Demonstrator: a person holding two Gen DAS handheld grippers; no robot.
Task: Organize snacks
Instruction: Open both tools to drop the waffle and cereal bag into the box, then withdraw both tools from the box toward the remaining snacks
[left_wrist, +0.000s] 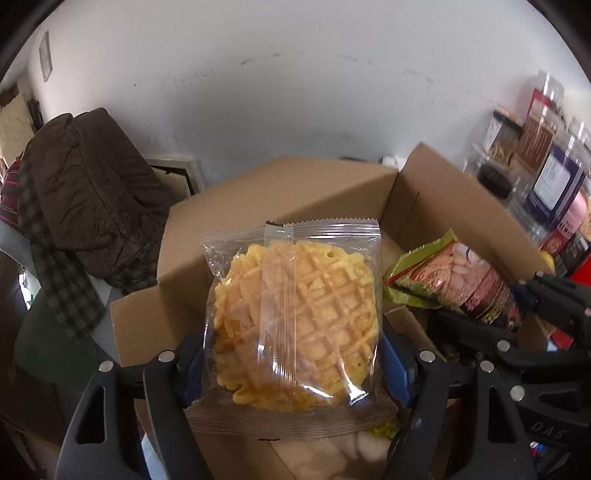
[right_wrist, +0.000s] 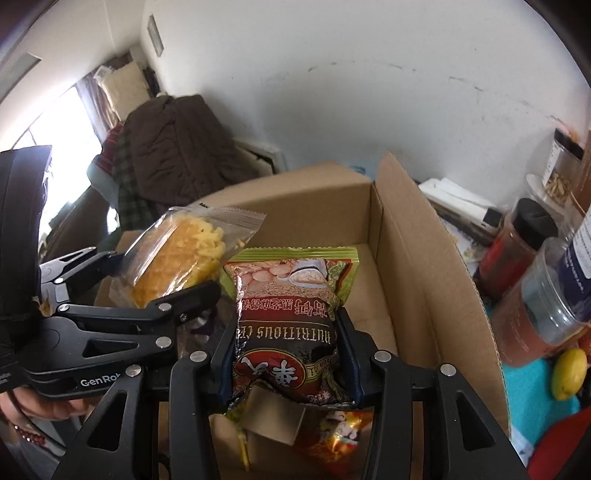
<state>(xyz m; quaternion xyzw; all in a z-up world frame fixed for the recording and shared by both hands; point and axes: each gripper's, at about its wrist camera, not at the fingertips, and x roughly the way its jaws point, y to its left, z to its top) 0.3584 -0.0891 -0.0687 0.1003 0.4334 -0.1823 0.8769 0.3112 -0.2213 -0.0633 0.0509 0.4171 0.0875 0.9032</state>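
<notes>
A yellow waffle in a clear wrapper (left_wrist: 295, 314) is clamped between the blue pads of my left gripper (left_wrist: 291, 354), which is shut on it above an open cardboard box (left_wrist: 258, 199). In the right wrist view, my right gripper (right_wrist: 288, 350) is shut on a green and red cereal packet (right_wrist: 288, 314) held over the same box (right_wrist: 406, 258). The two grippers sit side by side. The left gripper (right_wrist: 162, 273) with the waffle packet (right_wrist: 181, 251) shows at the left there. The right gripper (left_wrist: 491, 306) and the cereal packet (left_wrist: 454, 280) show at the right of the left wrist view.
Shiny snack packets (right_wrist: 340, 435) lie in the box bottom. Jars and plastic containers (right_wrist: 535, 295) and a lemon (right_wrist: 569, 373) crowd the right of the box. A brown jacket (left_wrist: 92, 192) hangs over a chair to the left. A hand (right_wrist: 48, 406) holds the left gripper.
</notes>
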